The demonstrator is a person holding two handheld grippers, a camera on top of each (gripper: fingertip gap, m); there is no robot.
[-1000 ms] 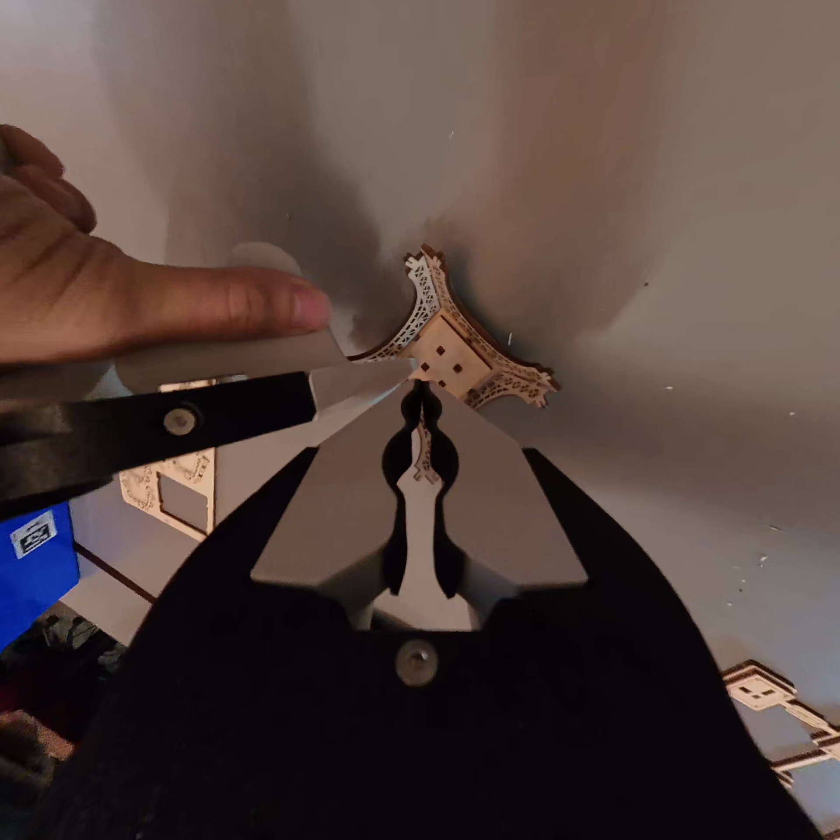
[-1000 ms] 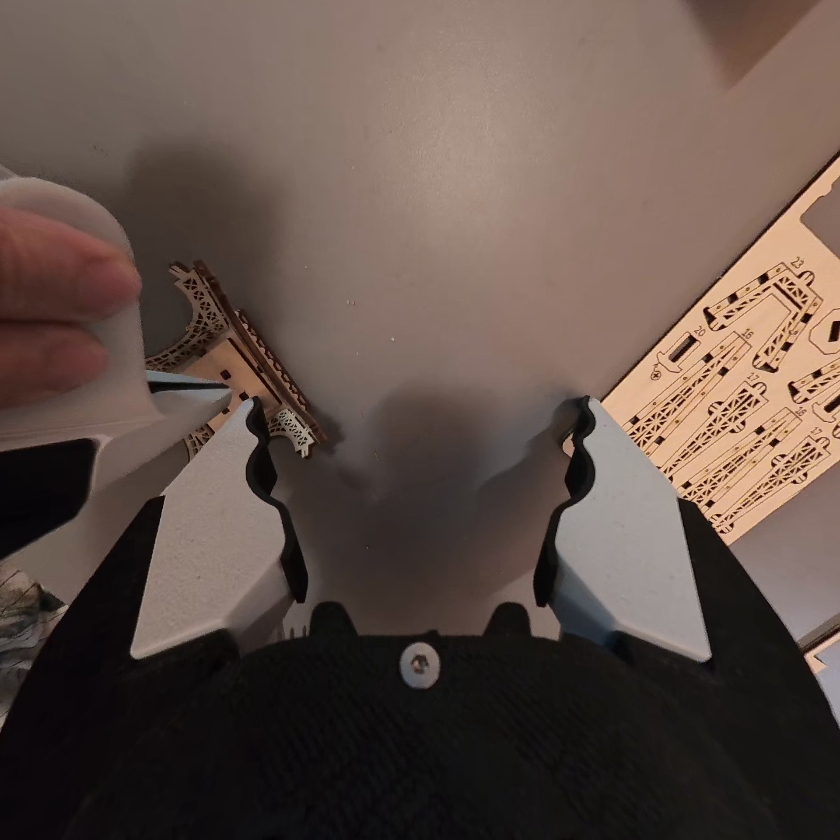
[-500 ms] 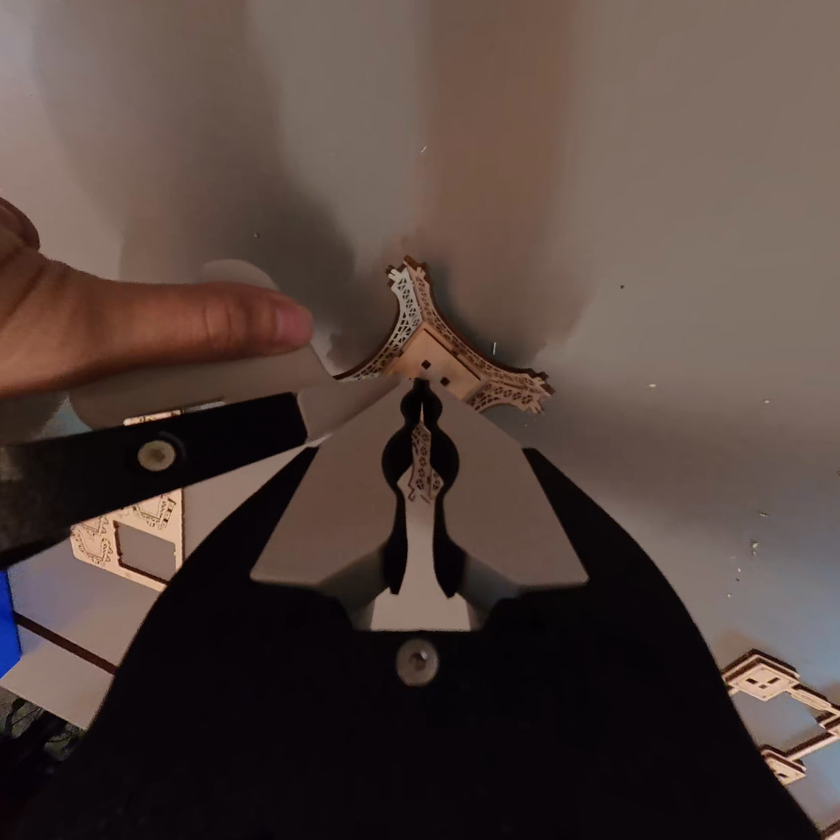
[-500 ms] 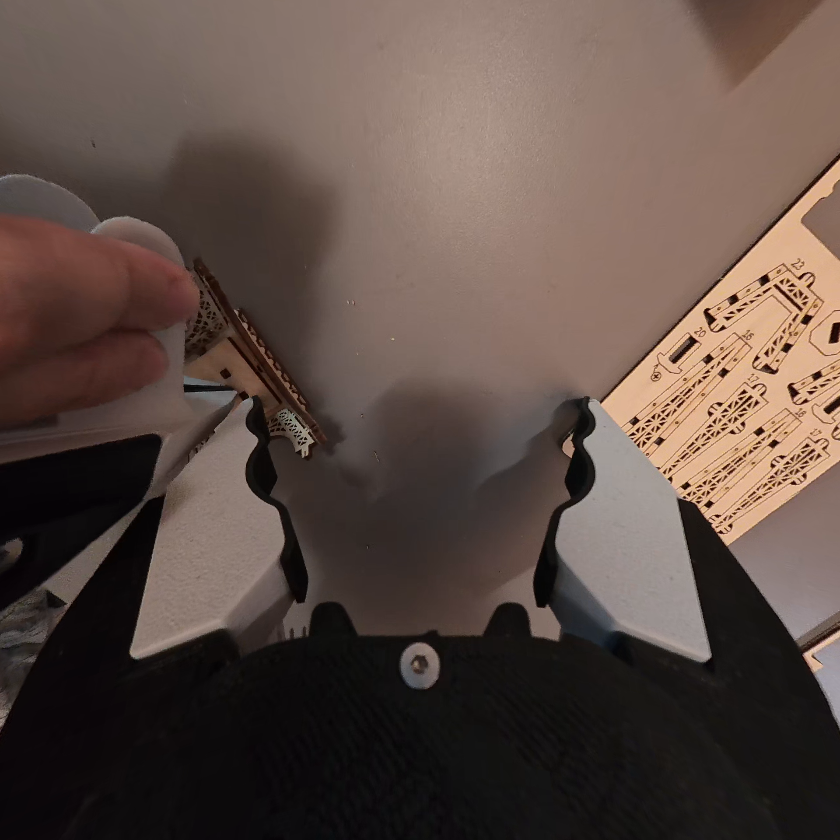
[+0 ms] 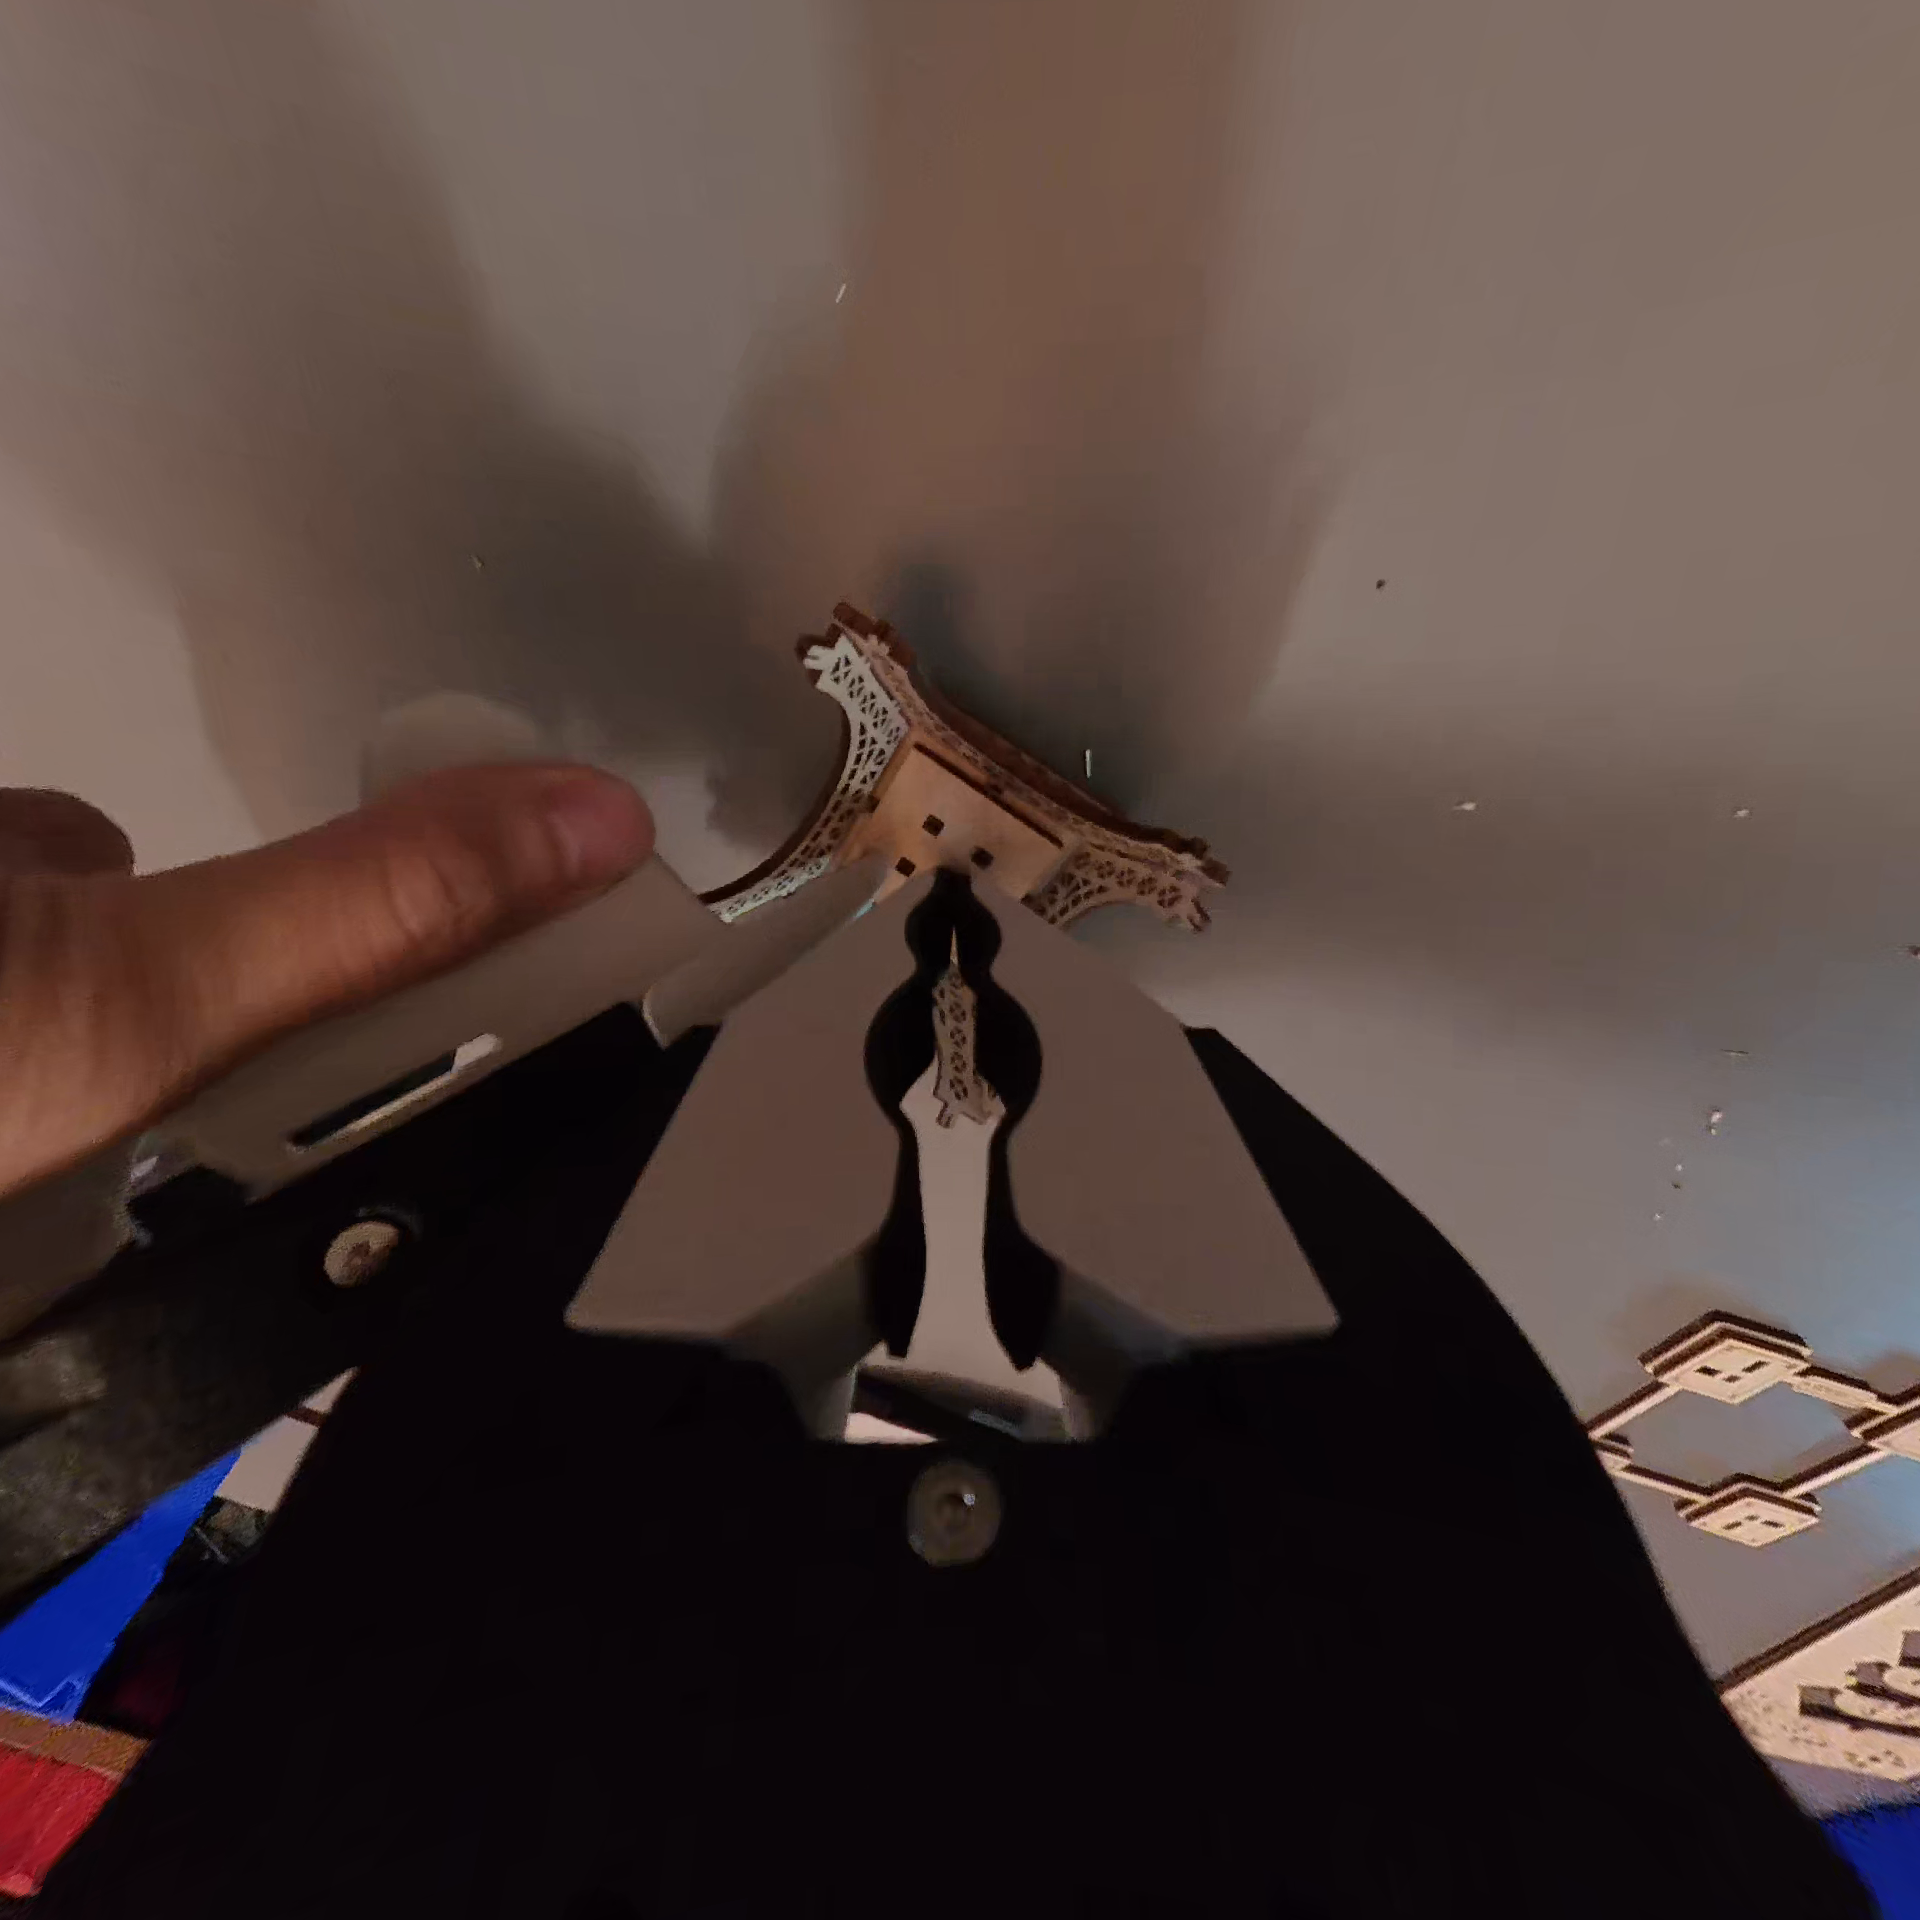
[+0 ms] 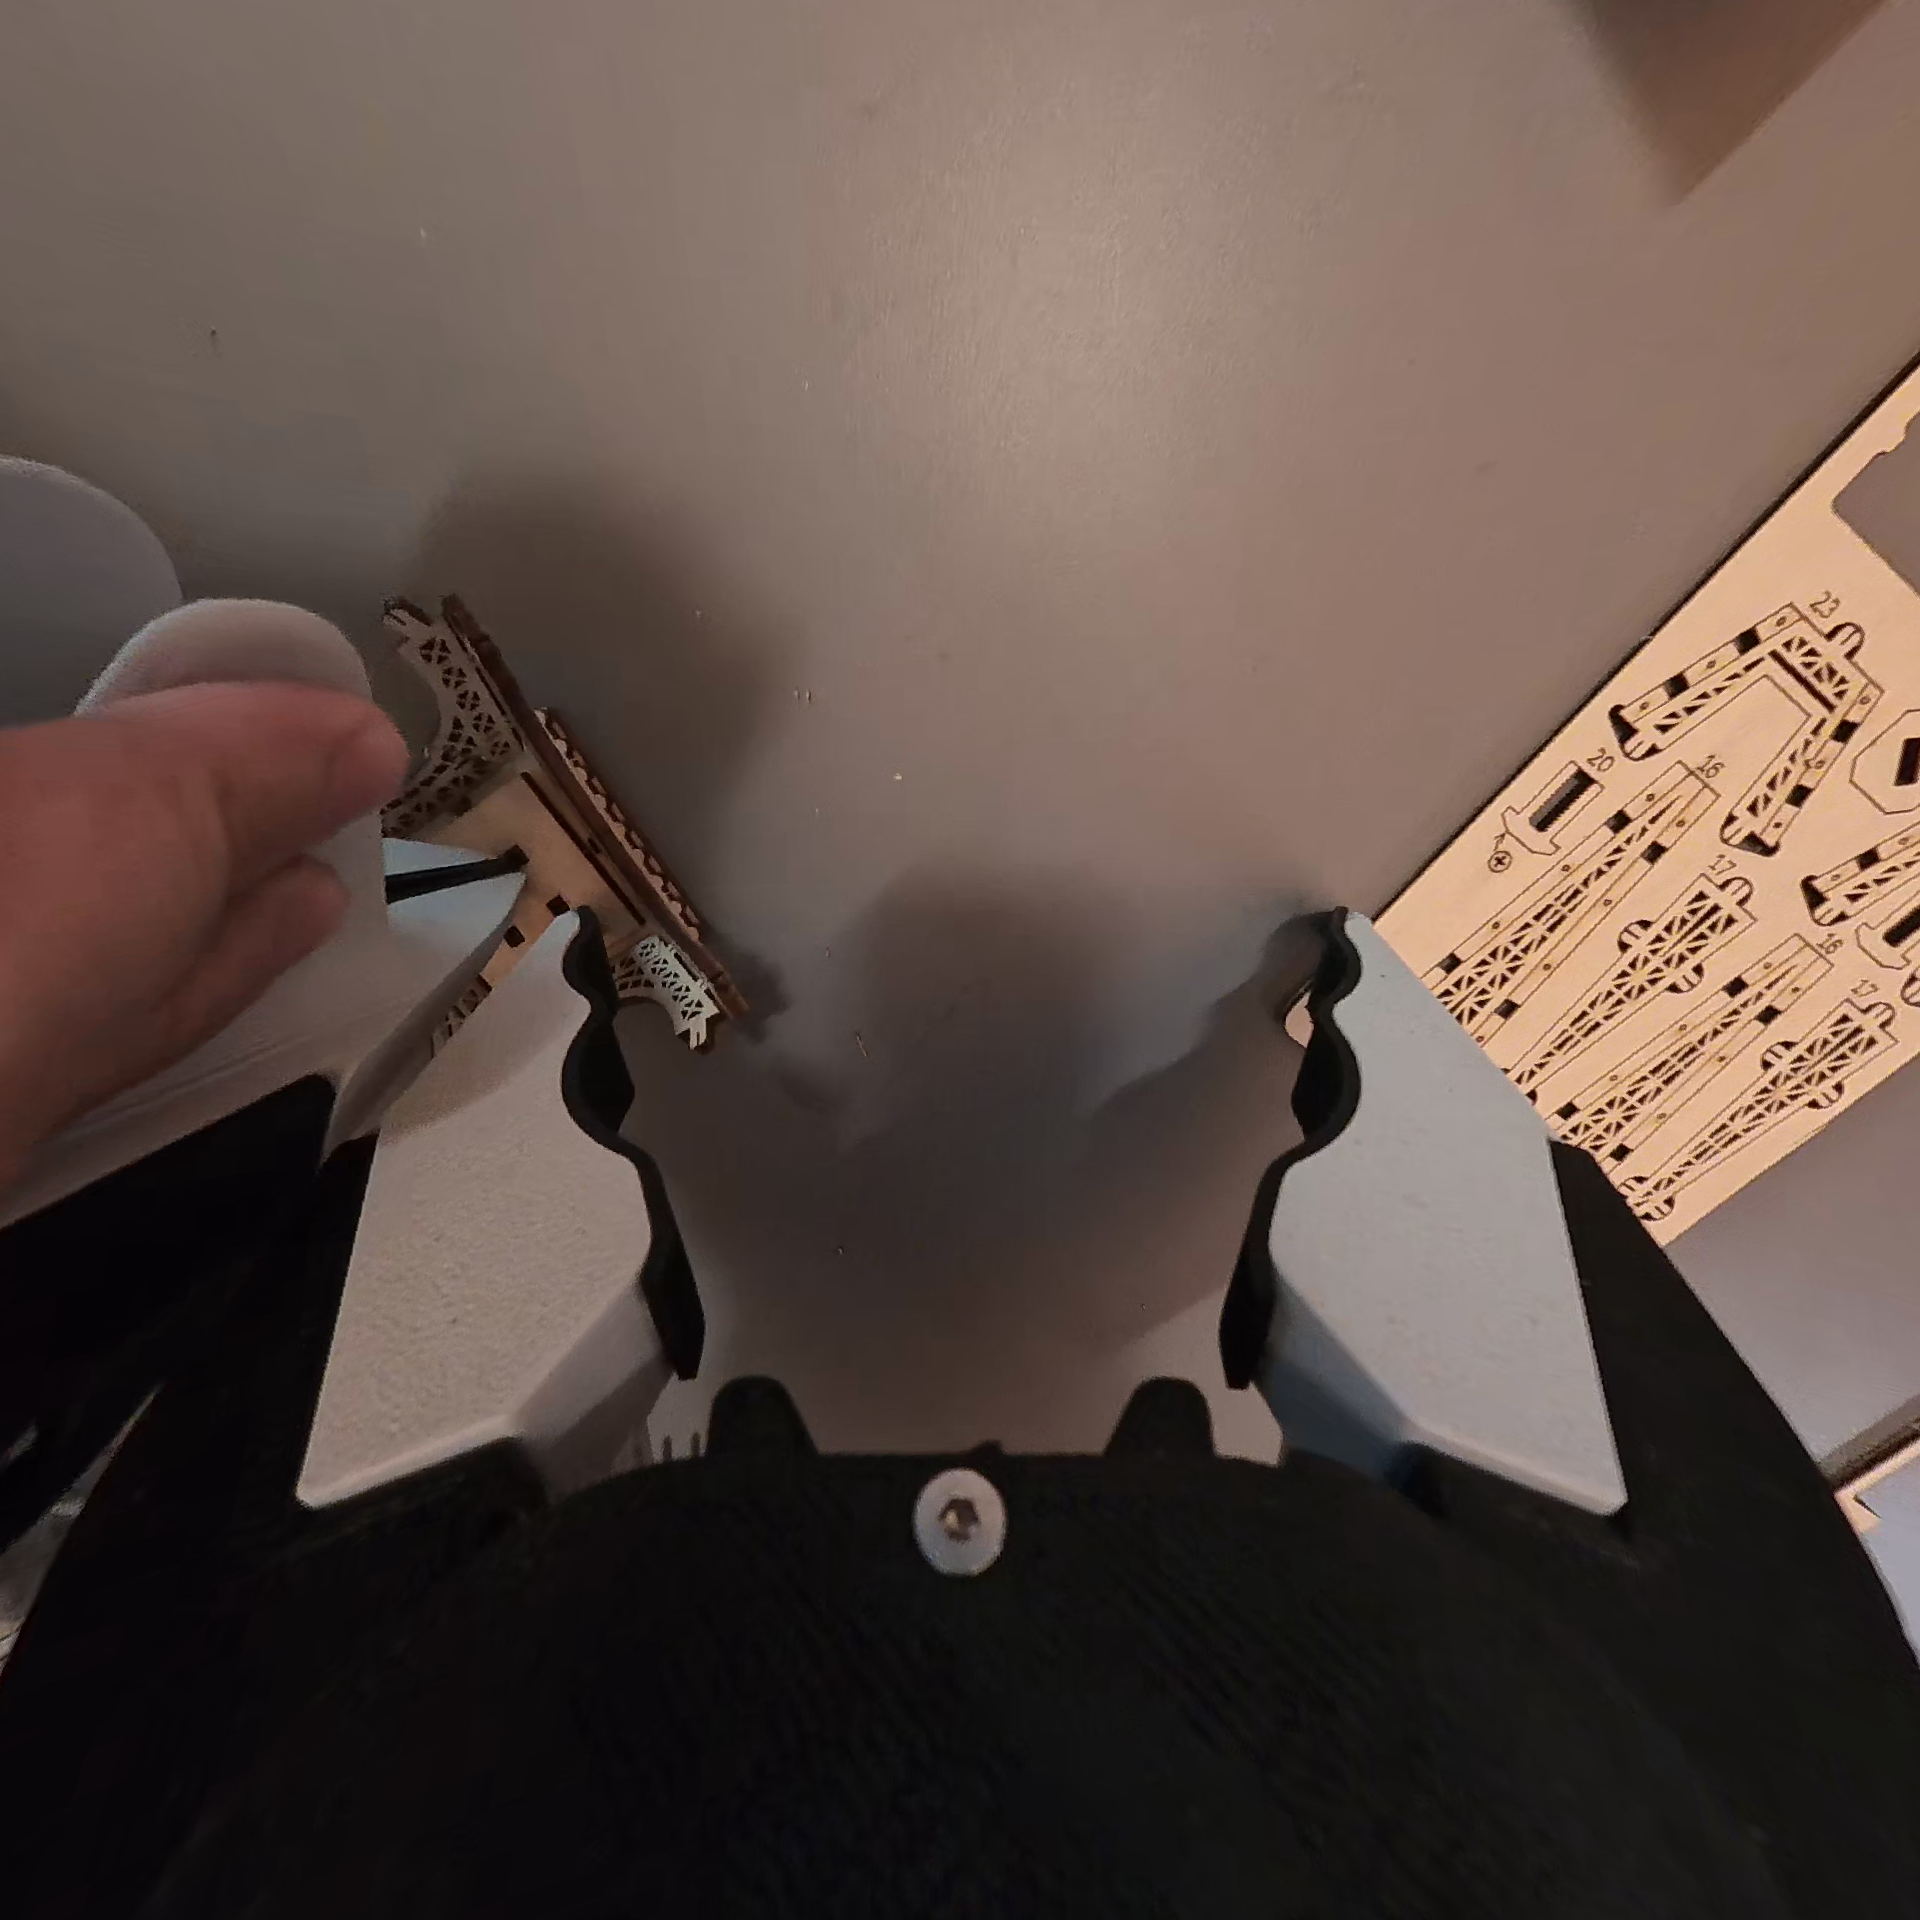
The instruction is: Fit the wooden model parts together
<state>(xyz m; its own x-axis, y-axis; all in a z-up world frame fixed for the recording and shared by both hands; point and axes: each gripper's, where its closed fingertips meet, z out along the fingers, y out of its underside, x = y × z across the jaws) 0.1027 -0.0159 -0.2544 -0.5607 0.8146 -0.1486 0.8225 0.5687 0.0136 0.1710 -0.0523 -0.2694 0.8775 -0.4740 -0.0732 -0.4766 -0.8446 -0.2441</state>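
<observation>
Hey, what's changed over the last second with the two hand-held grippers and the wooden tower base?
The left hand-held gripper has pushed closer to the wooden tower base, its tips now reaching the slotted platform. The hand has slid forward, now partly covering the base in the right wrist view. Nothing was released: it stays shut on the lattice strip. The right hand-held gripper stays open beside the base, and the parts sheet has not moved.

My left claw (image 5: 951, 894) sits mid-frame, just below the tower base (image 5: 977, 810); my right claw's finger (image 5: 769, 935) comes from its left.
</observation>
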